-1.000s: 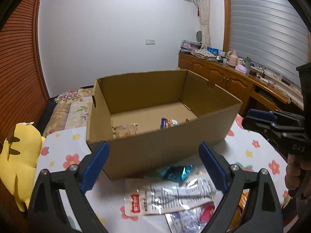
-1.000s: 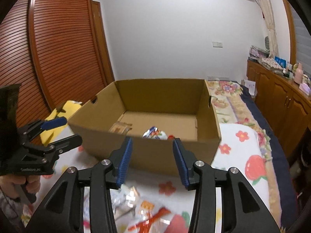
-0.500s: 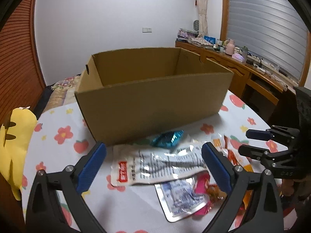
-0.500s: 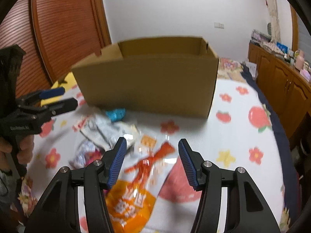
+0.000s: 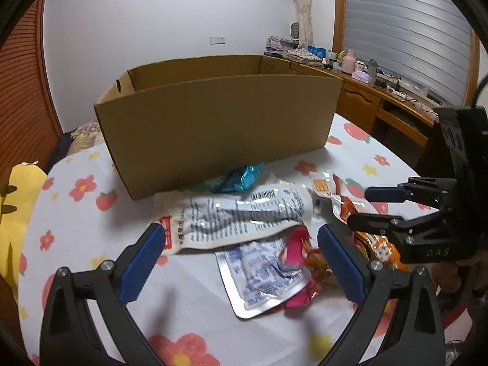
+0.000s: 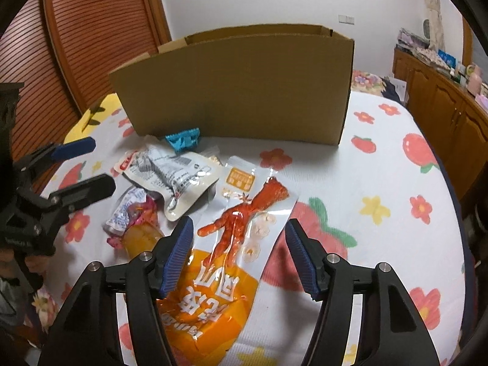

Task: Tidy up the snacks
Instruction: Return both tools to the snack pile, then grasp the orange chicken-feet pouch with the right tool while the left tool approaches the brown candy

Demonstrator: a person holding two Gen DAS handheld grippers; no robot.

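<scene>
Both claws hang low over the snacks that lie loose on the flowered desk (image 6: 381, 164), in front of the cardboard box (image 6: 241, 85). The right claw (image 6: 239, 254) is wide and holds nothing; its two blue pads stand on either side of the orange chicken-foot pouch (image 6: 231, 244), which lies flat under it. The left claw (image 5: 241, 262) is also wide and empty, above the white printed pouch (image 5: 231, 219) and the silver packet (image 5: 259, 277) that lies partly under it. A small teal wrapper (image 5: 241, 178) rests just beside the near wall of the box. I think the risk here is in the grasp: the pouches are thin, smooth and flat, so the pads may close on the desk cloth, or slide over the film without catching it. The packets also overlap, so lifting one may drag its neighbour off the pile. The two claws are near each other, and if both reach to the middle of the heap they could collide. The wall of the box is tall, so a pouch carried too low may hit its rim.
</scene>
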